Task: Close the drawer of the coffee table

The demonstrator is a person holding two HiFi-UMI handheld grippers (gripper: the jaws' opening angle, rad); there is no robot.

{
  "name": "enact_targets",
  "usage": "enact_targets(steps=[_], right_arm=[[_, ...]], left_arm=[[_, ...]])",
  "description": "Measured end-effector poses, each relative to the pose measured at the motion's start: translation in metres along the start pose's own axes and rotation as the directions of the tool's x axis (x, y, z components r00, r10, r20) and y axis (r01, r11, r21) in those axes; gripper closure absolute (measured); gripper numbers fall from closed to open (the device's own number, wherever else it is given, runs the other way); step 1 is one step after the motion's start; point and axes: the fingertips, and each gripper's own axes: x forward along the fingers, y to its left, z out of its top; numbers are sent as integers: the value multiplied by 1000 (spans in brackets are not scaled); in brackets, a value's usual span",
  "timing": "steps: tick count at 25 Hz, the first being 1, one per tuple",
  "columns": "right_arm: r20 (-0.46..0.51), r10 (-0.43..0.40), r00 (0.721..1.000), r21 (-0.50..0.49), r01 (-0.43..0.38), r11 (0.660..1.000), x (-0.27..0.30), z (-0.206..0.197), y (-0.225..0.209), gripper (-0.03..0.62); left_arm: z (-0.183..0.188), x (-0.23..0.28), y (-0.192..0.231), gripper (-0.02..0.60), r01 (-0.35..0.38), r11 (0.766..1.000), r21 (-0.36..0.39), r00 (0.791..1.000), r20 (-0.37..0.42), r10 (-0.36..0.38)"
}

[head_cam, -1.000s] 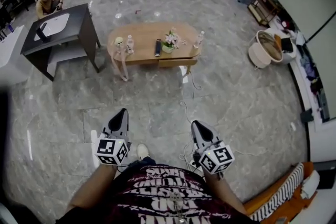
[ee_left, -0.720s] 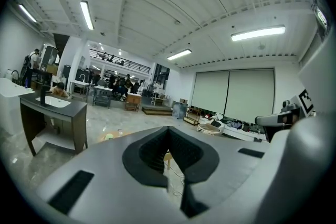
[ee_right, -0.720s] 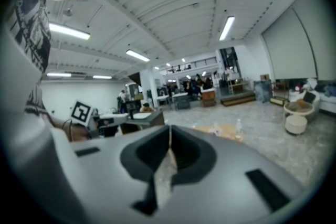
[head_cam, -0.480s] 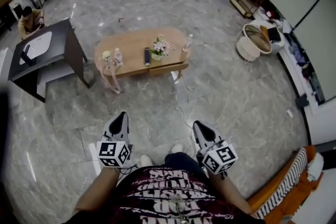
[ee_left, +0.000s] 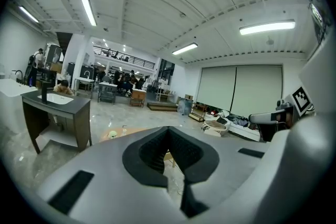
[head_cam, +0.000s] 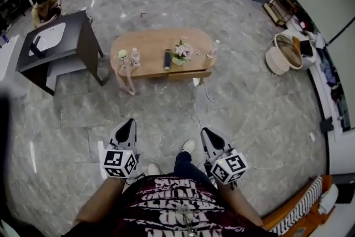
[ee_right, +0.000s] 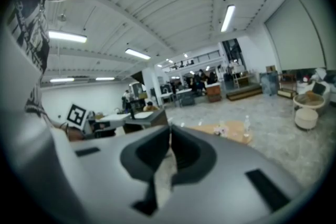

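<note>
Drawer (head_cam: 189, 74): light wood, pulled slightly out of the oval coffee table's (head_cam: 152, 40) near side, below the flower pot (head_cam: 178, 53); inside hidden.
Flower pot: holds pale flowers.
Drawer's place: far ahead across the floor.
Left gripper (head_cam: 128, 124): jaws together, empty.
Right gripper (head_cam: 207, 132): jaws together, empty.

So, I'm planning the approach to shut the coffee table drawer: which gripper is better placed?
Right, probably. The drawer sits at the near edge of the coffee table, almost straight ahead of the right gripper; the left gripper lines up with the table's other end. Both are shut, empty and far from it.
</note>
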Motion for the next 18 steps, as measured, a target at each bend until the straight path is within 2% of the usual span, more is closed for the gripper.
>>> enact_targets(steps=[4, 10, 14, 18], right_arm=[[-1, 29, 1000, 8, -29, 1000, 17, 11, -33, 559], [31, 30, 999, 30, -30, 999, 32, 37, -107, 559], [54, 18, 998, 46, -21, 999, 33, 57, -159, 559], [64, 46, 997, 34, -48, 998, 33, 67, -194, 559]], left_arm=[[4, 25, -9, 560, -31, 1000, 6, 999, -14, 31], [19, 89, -32, 561, -50, 999, 9, 998, -21, 51], [40, 134, -62, 560, -44, 997, 60, 999, 1, 44], [50, 168, -86, 561, -53, 995, 79, 999, 17, 51]])
